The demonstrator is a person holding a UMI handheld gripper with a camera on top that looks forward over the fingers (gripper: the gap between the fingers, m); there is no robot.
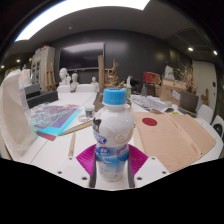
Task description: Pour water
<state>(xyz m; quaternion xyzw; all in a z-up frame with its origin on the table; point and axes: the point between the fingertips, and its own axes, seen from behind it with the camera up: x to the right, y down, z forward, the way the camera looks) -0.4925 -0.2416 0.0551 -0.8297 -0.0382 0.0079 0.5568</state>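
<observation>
The gripper [110, 160] clamps a blue-capped bottle [113, 135] at frame centre, both pink pads [86, 158] pressing it. Below lies a white table [60, 150] with a brown board [170, 135] at right; dim workshop clutter fills the upper frame.

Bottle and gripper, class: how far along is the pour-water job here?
Done: the gripper has closed in on the bottle. In hand: both fingers appear to press on it, upright on the table. Left: its blue cap is on, nothing poured; no receiving cup is identifiable.

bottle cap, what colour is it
Light blue: the cap tops the white bottle between the gripper fingers, in the gripper view.
</observation>
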